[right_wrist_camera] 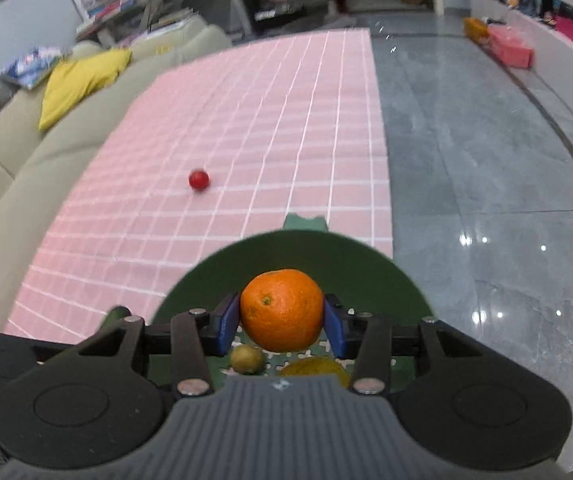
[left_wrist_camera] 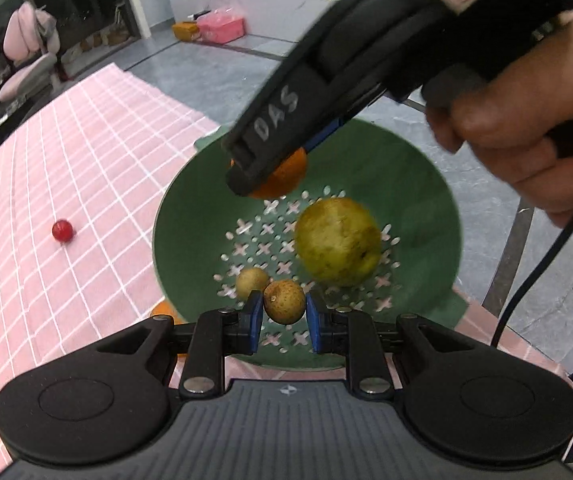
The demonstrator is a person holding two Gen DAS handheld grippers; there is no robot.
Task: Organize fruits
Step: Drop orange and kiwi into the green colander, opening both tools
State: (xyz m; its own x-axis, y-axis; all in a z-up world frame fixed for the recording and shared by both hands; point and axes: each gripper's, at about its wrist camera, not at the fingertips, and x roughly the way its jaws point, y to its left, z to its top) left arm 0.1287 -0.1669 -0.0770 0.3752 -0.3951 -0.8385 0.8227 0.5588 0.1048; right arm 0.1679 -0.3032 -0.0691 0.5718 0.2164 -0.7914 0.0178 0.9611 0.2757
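Observation:
In the left wrist view my left gripper is shut on a small brown round fruit, held over the near side of a green colander. Inside the colander lie a yellow-green pear-like fruit and another small brownish fruit. My right gripper is shut on an orange above the colander. The left wrist view shows the right gripper, with the orange, over the colander's far side. A small red fruit lies on the pink checked cloth.
A second orange peeks out beside the colander's left rim. The cloth-covered table ends at a grey tiled floor on the right. A beige sofa with a yellow cushion runs along the table's left side.

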